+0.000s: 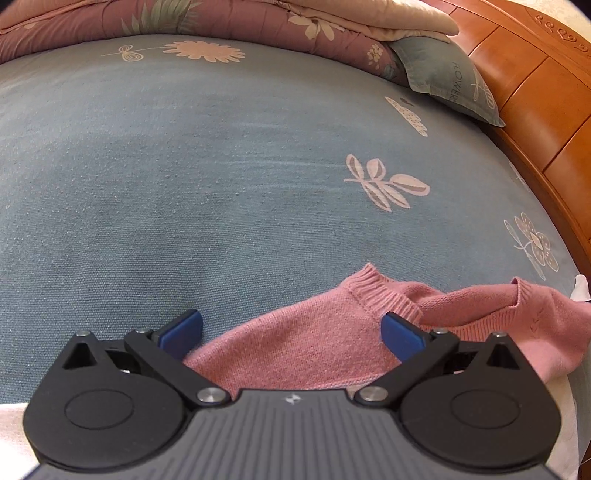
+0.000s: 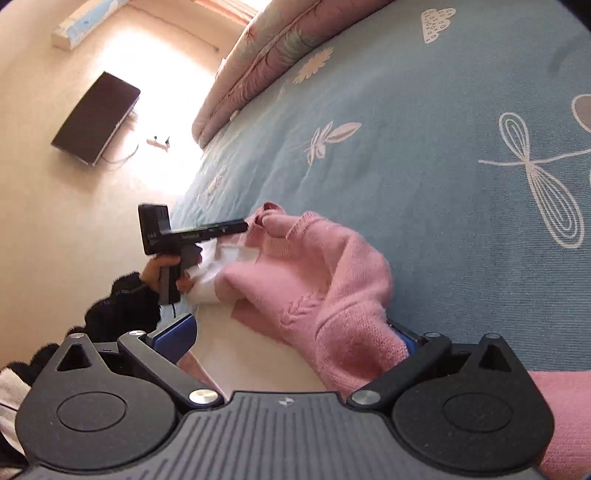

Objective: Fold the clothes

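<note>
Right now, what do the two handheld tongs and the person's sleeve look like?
Both tongs, left and right, have black linkage arms, round black pivot housings, silver pins, blue pads and a ribbed grey body with a small white logo. The left unit's handle is a black pistol grip. The sleeve is dark and fuzzy.

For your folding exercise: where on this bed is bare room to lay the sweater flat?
The blue bedsheet lies bare between the rolled quilt, the pillow and the pink sweater. The near edge is crowded: sweater bunched there.
</note>
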A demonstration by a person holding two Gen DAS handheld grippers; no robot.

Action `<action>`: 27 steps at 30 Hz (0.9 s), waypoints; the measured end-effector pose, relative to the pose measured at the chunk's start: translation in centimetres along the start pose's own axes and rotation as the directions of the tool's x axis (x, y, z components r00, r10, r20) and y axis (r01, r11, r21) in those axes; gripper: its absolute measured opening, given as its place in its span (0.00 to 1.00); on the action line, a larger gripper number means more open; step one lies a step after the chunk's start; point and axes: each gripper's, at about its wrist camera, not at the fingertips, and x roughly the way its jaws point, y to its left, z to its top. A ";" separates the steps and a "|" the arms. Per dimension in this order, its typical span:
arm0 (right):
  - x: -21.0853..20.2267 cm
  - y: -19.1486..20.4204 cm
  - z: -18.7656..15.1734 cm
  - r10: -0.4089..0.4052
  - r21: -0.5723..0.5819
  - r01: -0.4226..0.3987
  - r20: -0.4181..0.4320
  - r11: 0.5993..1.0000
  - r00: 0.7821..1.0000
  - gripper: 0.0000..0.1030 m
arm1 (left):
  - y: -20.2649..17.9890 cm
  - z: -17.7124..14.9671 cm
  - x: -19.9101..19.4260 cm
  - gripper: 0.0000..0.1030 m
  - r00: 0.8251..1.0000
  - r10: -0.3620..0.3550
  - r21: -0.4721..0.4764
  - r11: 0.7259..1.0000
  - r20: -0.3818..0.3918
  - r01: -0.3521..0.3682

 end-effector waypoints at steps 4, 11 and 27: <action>0.4 0.1 -1.6 -0.163 -0.025 0.162 -0.047 0.987 0.986 1.00 | -0.3 -0.1 0.0 0.99 1.000 0.014 0.019 1.000 0.002 -0.014; -2.6 2.3 -1.0 -0.233 -0.014 0.246 0.278 0.969 0.932 1.00 | -3.7 0.3 -3.3 0.97 0.996 -0.056 0.028 0.998 0.068 0.054; 7.6 5.3 -2.5 0.020 -0.076 -0.016 0.052 0.997 0.998 1.00 | -8.6 -6.5 -4.1 0.98 0.943 -0.316 0.121 0.937 -0.104 0.327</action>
